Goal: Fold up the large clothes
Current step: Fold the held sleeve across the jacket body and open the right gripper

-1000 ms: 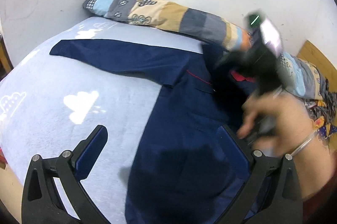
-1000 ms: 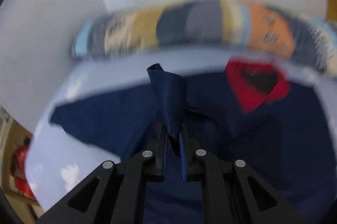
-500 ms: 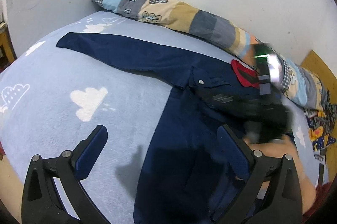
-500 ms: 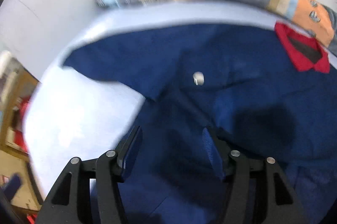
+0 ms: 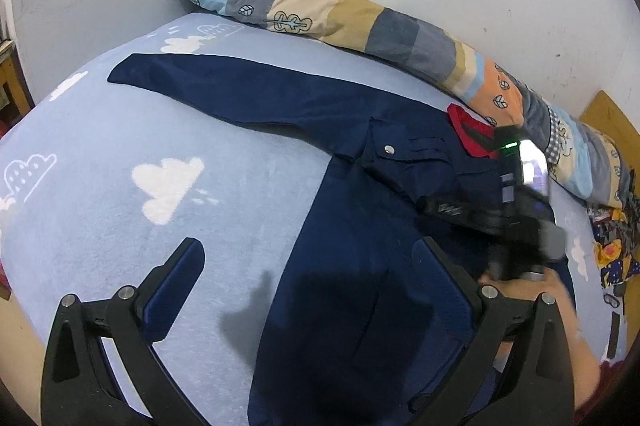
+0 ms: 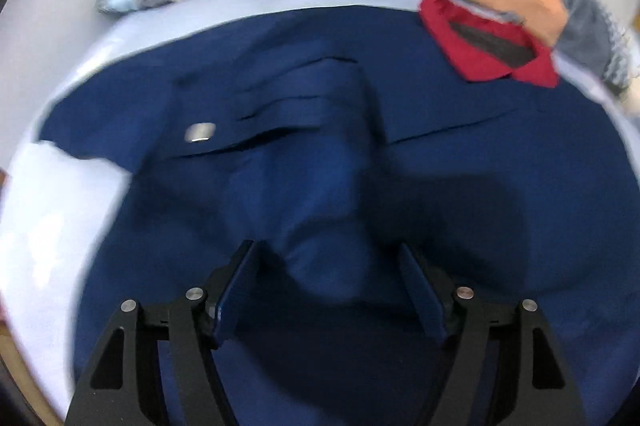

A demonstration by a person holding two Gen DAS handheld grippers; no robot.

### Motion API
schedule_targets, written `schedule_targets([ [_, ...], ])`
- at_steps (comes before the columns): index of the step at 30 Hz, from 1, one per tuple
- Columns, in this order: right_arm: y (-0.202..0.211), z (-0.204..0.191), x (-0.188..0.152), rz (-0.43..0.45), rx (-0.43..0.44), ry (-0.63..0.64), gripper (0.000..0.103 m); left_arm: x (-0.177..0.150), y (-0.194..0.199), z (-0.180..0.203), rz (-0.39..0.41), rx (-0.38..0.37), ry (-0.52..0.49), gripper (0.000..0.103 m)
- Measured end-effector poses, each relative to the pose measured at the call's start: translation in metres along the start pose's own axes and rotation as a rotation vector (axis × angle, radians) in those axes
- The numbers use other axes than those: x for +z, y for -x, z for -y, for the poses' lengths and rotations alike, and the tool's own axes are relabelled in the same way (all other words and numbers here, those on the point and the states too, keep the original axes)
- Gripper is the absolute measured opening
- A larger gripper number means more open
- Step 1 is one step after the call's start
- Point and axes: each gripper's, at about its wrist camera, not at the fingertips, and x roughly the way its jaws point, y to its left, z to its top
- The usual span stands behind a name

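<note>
A navy jacket (image 5: 360, 226) with a red collar (image 5: 468, 130) lies spread on a bed covered by a light blue sheet (image 5: 100, 186) printed with white clouds. In the left wrist view the jacket fills the centre and lower right of the frame, one sleeve (image 5: 208, 90) stretching flat toward the upper left; a folded part with a silver snap (image 5: 388, 148) lies over the chest, just left of the collar. A long patchwork pillow (image 5: 360, 22) runs along the white wall across the top of the frame, and a heap of patterned cloth (image 5: 612, 246) sits at the right edge.

The left gripper (image 5: 308, 266) hangs above the bed at the bottom of the frame with its jaws spread wide, holding nothing; one finger is over bare sheet, the other over the jacket's body. The right gripper (image 6: 332, 290), seen in its own blurred view, is low over the jacket's front, its jaws wide apart with a raised ridge of navy fabric between them, not clamped. In the left wrist view the same gripper (image 5: 460, 210) appears at the right, held by the person's hand (image 5: 536, 286).
</note>
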Motion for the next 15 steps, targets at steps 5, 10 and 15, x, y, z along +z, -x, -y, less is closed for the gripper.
schedule_targets([
  [5, 0.081, 0.029, -0.031, 0.103, 0.126, -0.053, 0.071, -0.001, 0.0, 0.003, 0.001, 0.005, -0.007, 0.103],
  [10, 0.144, 0.069, -0.095, 0.199, 0.079, -0.114, 0.072, -0.005, -0.003, 0.013, -0.006, 0.018, -0.032, 0.103],
  [15, 0.15, 0.093, -0.112, 0.163, 0.018, -0.193, 0.072, -0.011, -0.008, 0.028, -0.021, 0.032, -0.049, 0.103],
])
